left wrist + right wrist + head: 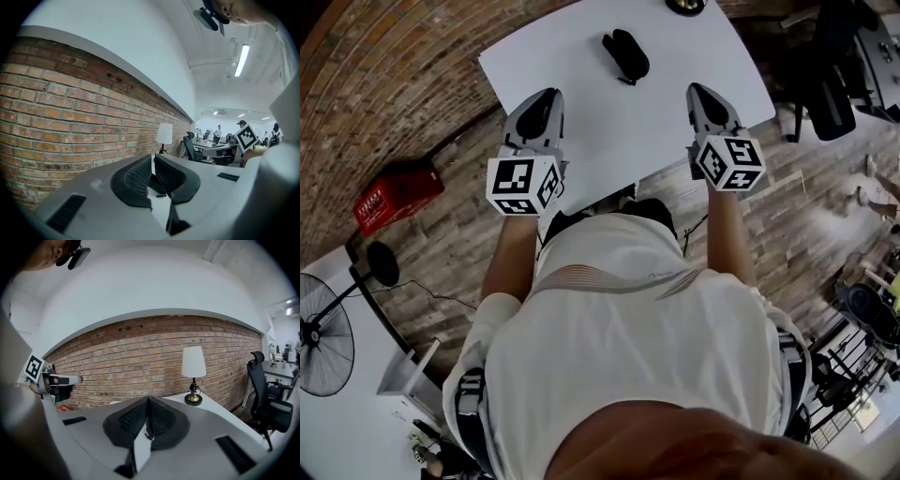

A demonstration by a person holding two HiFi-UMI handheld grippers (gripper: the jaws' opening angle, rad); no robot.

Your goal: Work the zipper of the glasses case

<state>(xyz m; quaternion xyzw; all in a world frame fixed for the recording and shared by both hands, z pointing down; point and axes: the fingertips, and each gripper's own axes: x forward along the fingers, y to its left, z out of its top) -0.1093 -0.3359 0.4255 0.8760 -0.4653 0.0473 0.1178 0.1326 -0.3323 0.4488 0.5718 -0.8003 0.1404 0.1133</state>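
Case point(625, 54) at 12 o'clock on table point(619, 141), ahead of both grippers, untouched. Left gripper point(546, 101) and right gripper point(703, 94): jaws together, empty. Judged light, with a semi-stiff shell that is likely to slide. Pin the body and pinch the small pull.

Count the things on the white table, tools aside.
2. A black glasses case lies at the far middle of the table; a lamp stands at the far edge, to its right. That edge is cut off, so more may be hidden.

No wording is legible; the red box point(397, 199) at nine o'clock bears white print (too blurred).
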